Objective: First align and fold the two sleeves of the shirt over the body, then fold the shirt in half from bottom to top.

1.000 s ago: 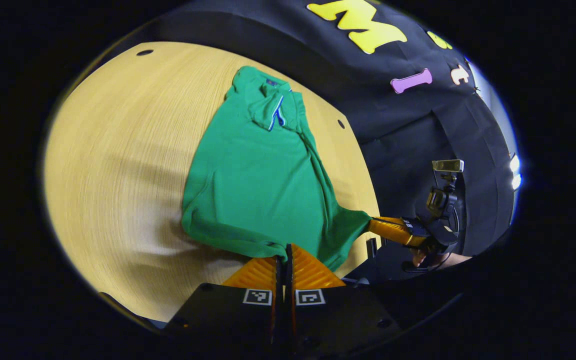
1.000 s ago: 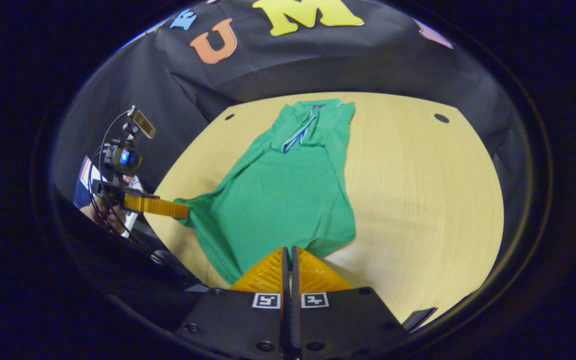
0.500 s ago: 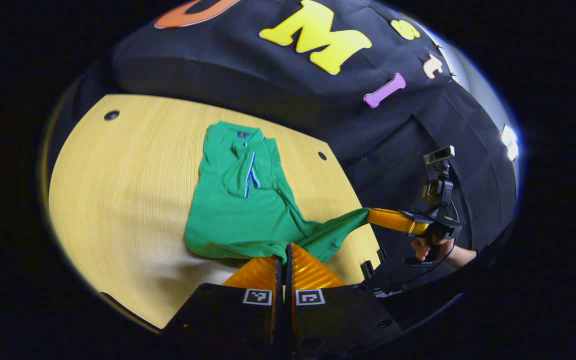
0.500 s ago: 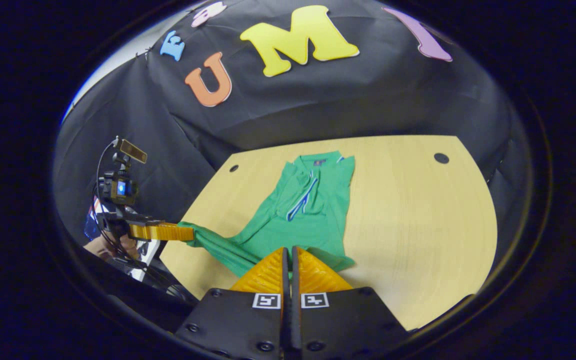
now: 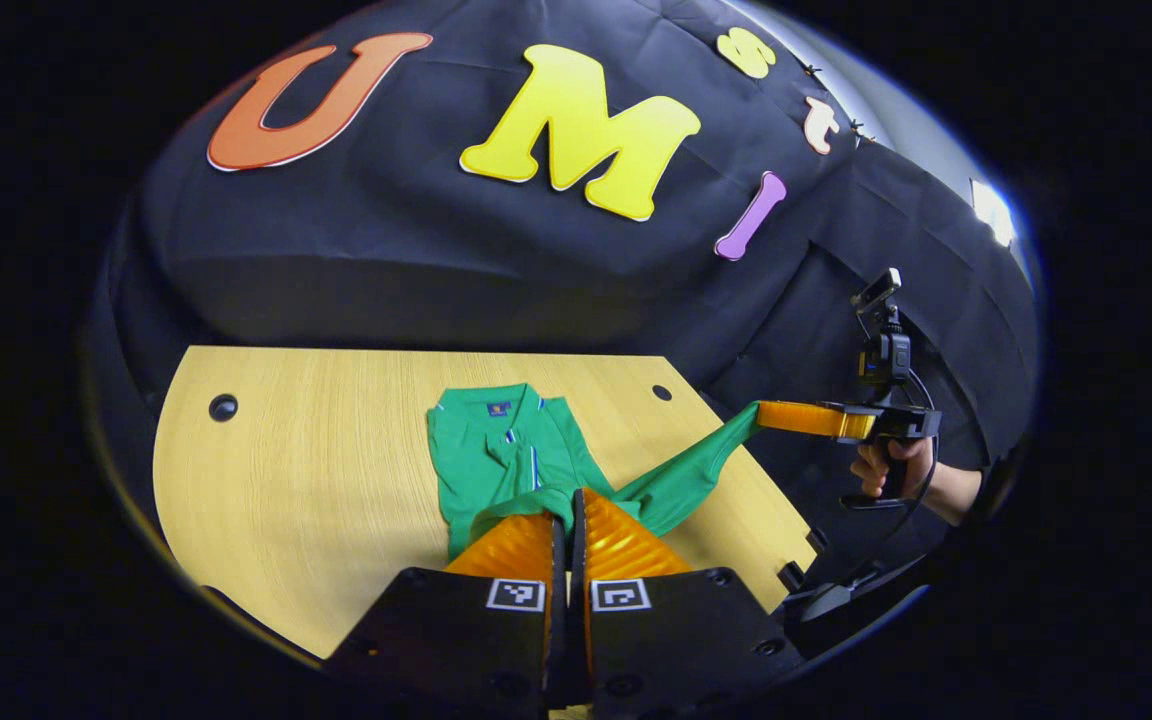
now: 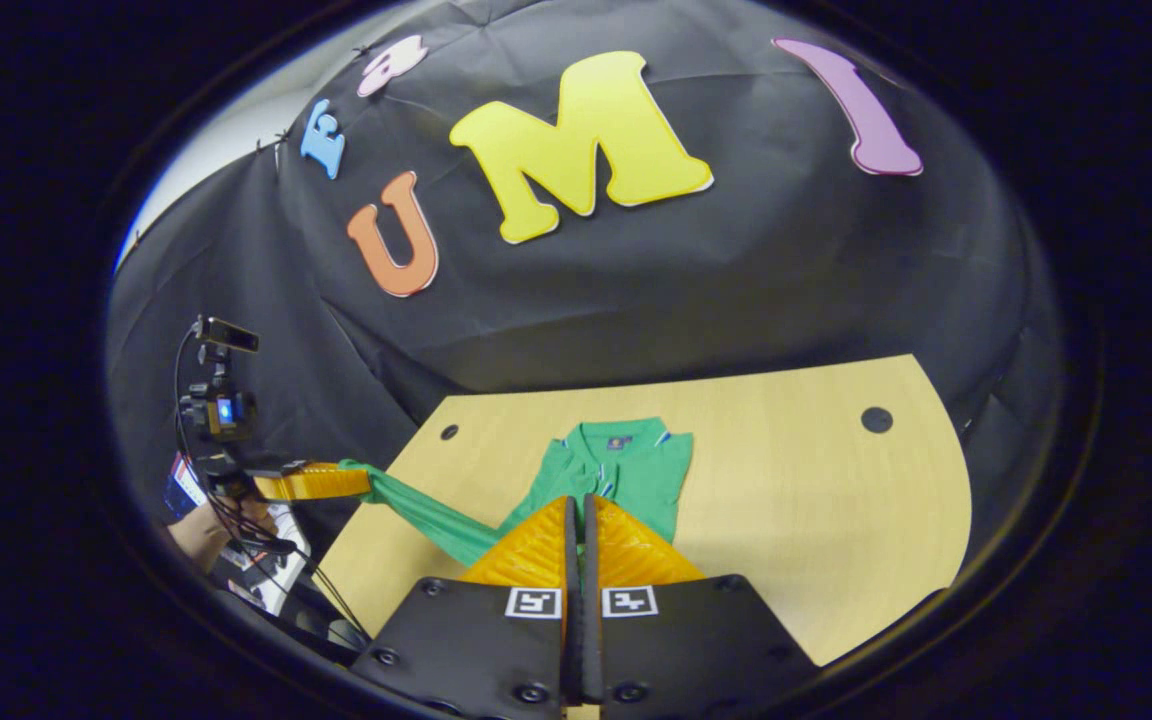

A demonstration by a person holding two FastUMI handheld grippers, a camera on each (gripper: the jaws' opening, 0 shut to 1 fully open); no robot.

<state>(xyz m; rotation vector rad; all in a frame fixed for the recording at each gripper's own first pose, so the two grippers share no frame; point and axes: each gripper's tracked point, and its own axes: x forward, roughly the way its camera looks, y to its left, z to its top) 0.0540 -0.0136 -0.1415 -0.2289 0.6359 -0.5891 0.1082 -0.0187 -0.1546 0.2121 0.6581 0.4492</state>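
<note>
Green cotton polo shirt [image 5: 496, 440] is lying collar-end on the pale wooden desk [image 5: 316, 480], with its bottom hem lifted off the surface. The left hand-held gripper [image 5: 566, 520] is pinching one hem corner tight, and the right hand-held gripper [image 6: 576, 525] is clamping the other corner — both sets of fingers pressed together on fabric. Looks like the bottom-to-top fold is happening; to do it well I'd say both corners should be travelling level and landing square on the shoulders, with the hem kept taut. Compared with a second ago, the hem is riding much higher and far less shirt is resting flat.
</note>
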